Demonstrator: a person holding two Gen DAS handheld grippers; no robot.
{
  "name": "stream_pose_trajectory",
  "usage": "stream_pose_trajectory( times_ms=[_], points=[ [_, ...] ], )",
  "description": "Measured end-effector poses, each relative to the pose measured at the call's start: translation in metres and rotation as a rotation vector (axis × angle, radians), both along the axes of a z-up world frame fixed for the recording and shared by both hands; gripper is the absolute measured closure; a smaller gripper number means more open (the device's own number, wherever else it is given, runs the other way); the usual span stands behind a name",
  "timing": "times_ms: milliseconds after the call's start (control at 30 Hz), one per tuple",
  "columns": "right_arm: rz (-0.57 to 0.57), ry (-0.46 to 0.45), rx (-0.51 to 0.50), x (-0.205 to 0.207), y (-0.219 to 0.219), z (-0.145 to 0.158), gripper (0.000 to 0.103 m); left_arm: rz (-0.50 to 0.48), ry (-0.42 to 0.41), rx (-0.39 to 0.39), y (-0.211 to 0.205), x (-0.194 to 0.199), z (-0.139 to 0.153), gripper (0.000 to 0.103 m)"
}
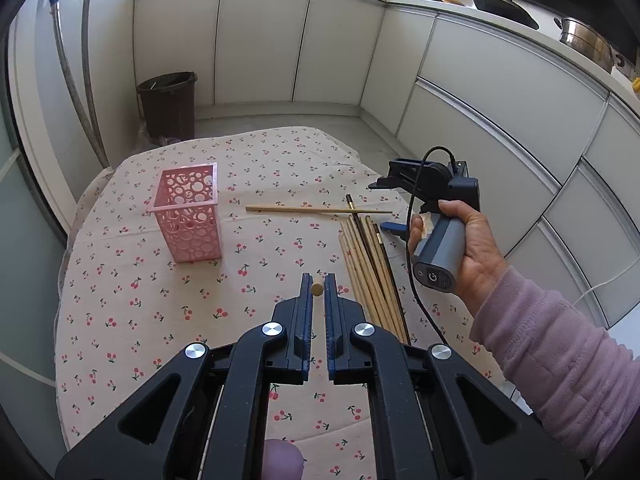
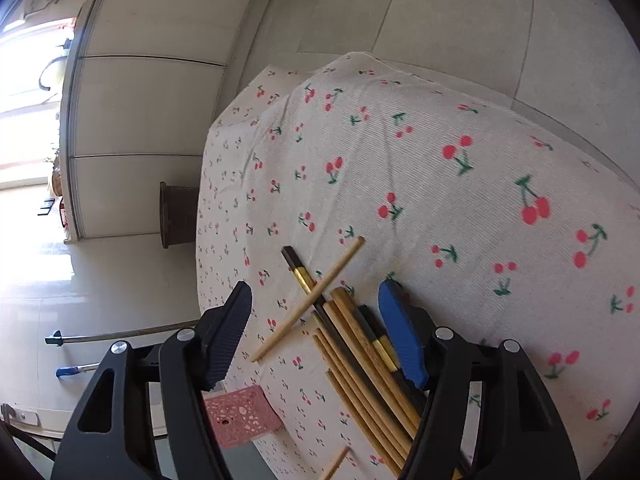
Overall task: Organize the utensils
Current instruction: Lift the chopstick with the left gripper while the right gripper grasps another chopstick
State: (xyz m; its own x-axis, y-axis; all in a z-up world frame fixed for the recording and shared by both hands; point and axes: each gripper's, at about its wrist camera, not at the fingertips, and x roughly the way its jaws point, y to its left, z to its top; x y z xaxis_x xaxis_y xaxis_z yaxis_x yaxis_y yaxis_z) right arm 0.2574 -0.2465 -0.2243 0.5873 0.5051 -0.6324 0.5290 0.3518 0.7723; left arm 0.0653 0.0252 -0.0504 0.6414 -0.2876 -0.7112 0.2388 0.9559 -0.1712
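The left gripper [image 1: 319,286] pinched one bamboo chopstick [image 1: 316,289] end-on, right of the pink perforated holder [image 1: 191,216]; the right gripper [image 2: 316,332] gaped wide, empty. It hovered over the chopstick bundle [image 2: 368,364] on the cherry-print cloth [image 2: 440,168].

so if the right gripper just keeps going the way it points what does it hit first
Most likely the chopsticks: the open right gripper already has the pile between its fingers, with the stray crossed chopstick just ahead. Beyond that is only the cloth. Height above them is hard to judge.

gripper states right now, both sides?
Left hand-held gripper: shut on a chopstick, seen end-on between the jaws.
Right hand-held gripper: open, holding nothing, over the chopstick pile.
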Motion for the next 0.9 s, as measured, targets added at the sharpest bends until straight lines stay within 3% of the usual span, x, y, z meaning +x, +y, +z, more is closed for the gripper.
stream_pose_trajectory(
  times_ms=[33, 67, 100, 167, 233, 367, 500, 733, 900],
  points=[
    [-0.004, -0.006, 0.004, 0.005, 0.001, -0.002, 0.04, 0.002, 0.006, -0.008, 0.003, 0.001, -0.001, 0.098],
    [-0.006, -0.002, 0.012, 0.01, 0.002, -0.004, 0.052, 0.004, 0.013, -0.014, 0.005, 0.001, -0.001, 0.098],
    [-0.002, 0.006, 0.027, 0.013, 0.004, -0.009, 0.073, 0.009, 0.02, -0.019, 0.007, 0.002, -0.001, 0.098],
    [-0.001, 0.02, 0.062, 0.017, 0.007, -0.022, 0.094, 0.016, 0.025, -0.024, 0.011, 0.001, -0.001, 0.098],
    [-0.027, -0.02, 0.081, 0.017, 0.006, -0.024, 0.095, 0.025, 0.022, -0.028, 0.015, 0.001, 0.0, 0.098],
    [-0.004, -0.1, 0.004, 0.02, 0.006, 0.0, 0.095, 0.047, 0.014, -0.045, 0.021, -0.001, 0.005, 0.098],
    [0.061, -0.201, -0.103, 0.015, 0.013, 0.049, 0.096, 0.066, -0.019, -0.059, 0.027, -0.004, 0.015, 0.098],
    [0.223, -0.372, -0.381, -0.023, 0.042, 0.149, 0.097, 0.117, -0.111, -0.069, 0.039, -0.018, 0.046, 0.098],
    [0.314, -0.449, -0.516, -0.065, 0.053, 0.191, 0.097, 0.155, -0.159, -0.091, 0.051, -0.023, 0.066, 0.098]
  ],
)
